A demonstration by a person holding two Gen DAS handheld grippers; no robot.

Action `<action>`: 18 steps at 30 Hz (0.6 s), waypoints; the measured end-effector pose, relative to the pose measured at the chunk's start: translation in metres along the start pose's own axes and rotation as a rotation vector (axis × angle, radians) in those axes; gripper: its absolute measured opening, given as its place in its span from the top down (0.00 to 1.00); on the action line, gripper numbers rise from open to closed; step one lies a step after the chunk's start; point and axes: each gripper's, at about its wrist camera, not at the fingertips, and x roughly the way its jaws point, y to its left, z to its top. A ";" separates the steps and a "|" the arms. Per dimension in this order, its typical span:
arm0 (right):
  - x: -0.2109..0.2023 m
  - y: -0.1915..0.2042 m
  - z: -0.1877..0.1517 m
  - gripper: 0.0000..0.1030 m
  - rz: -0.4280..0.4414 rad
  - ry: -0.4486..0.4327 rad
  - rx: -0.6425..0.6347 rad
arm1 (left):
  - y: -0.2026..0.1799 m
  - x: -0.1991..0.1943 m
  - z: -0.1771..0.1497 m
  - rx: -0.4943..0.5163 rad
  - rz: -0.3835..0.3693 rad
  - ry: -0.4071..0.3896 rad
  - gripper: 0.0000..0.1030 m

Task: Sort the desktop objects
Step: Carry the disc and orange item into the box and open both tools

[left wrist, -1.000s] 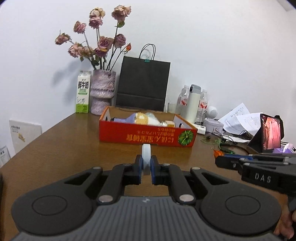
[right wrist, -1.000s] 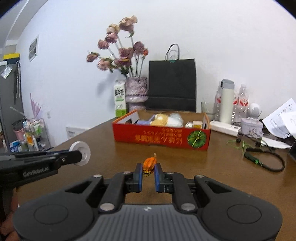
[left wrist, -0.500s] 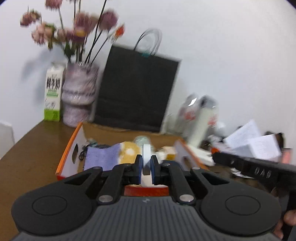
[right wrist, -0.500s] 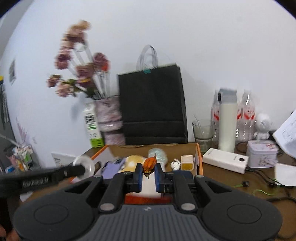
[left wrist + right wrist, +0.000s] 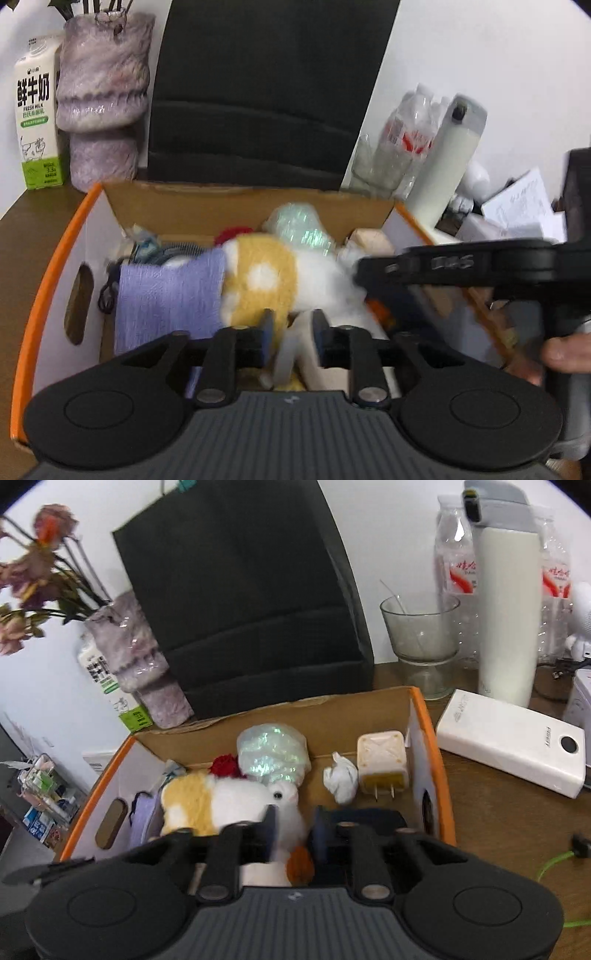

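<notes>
both grippers now hang over the cardboard box (image 5: pixel 430 738), no longer short of it above bare table. low in the left wrist frame, the left gripper (image 5: pixel 291 334) is opening, and the blurred white ring (image 5: pixel 286 354) sits loose between its pads. the right gripper (image 5: pixel 293 829) is opening too (orange item (image 5: pixel 299 864) low between its fingers), above the plush toy (image 5: pixel 221 801).

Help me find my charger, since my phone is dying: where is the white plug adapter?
In the right wrist view, the white plug adapter lies in the orange-edged cardboard box, in its far right corner, beside a crumpled white tissue.
</notes>
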 end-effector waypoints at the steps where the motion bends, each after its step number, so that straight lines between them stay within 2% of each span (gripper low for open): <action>1: -0.002 0.002 0.002 0.46 -0.020 -0.015 0.002 | 0.000 -0.004 0.004 -0.003 0.010 -0.026 0.47; 2: -0.004 0.004 0.003 0.42 -0.034 -0.031 0.001 | -0.001 -0.008 0.007 -0.006 0.024 -0.048 0.40; 3: -0.006 0.005 0.004 0.42 -0.036 -0.030 0.000 | -0.001 -0.010 0.013 -0.007 0.033 -0.057 0.36; 7: -0.016 0.009 0.002 0.37 -0.054 -0.006 -0.013 | 0.001 -0.018 0.031 -0.021 0.071 -0.016 0.22; 9: -0.023 0.014 -0.003 0.29 -0.079 0.008 -0.049 | 0.004 -0.027 0.031 0.000 0.098 -0.031 0.13; 12: -0.038 0.021 -0.012 0.20 -0.092 0.000 -0.088 | 0.009 -0.038 0.027 0.015 0.169 -0.042 0.11; 13: -0.043 0.024 -0.015 0.19 -0.093 -0.004 -0.089 | 0.009 -0.040 0.025 0.014 0.203 -0.033 0.10; 15: -0.055 0.030 -0.022 0.18 -0.096 -0.023 -0.088 | 0.012 -0.046 0.020 0.005 0.252 -0.022 0.02; 18: -0.076 0.044 -0.035 0.15 -0.098 -0.061 -0.116 | 0.013 -0.058 0.010 0.038 0.307 -0.044 0.00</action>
